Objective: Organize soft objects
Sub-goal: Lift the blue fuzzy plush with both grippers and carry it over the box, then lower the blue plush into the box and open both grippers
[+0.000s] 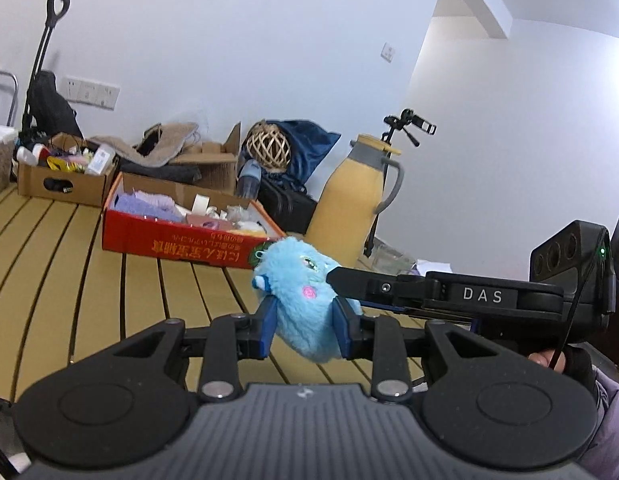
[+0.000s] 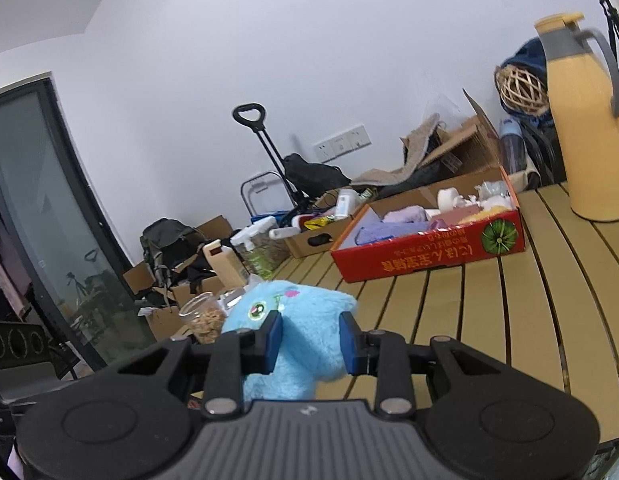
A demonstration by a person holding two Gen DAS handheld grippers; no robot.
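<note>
A fluffy light-blue plush toy [image 1: 305, 300] with an embroidered eye and a pink cheek is held above the slatted wooden table [image 1: 109, 280]. My left gripper [image 1: 305, 328] is shut on it, one blue pad on each side. My right gripper [image 2: 311, 338] is shut on the same plush toy [image 2: 301, 320] from the other side; in the left wrist view its black body comes in from the right with a fingertip [image 1: 337, 276] against the toy. A red cardboard box [image 1: 181, 240] of soft items stands farther back on the table, also in the right wrist view [image 2: 429, 248].
A tall yellow thermos jug [image 1: 349, 204] stands right of the red box, also in the right wrist view [image 2: 585, 120]. A brown carton [image 1: 61, 184] of mixed items sits at the table's far left. A jar of nuts [image 2: 203, 316] and floor clutter lie past the table's edge.
</note>
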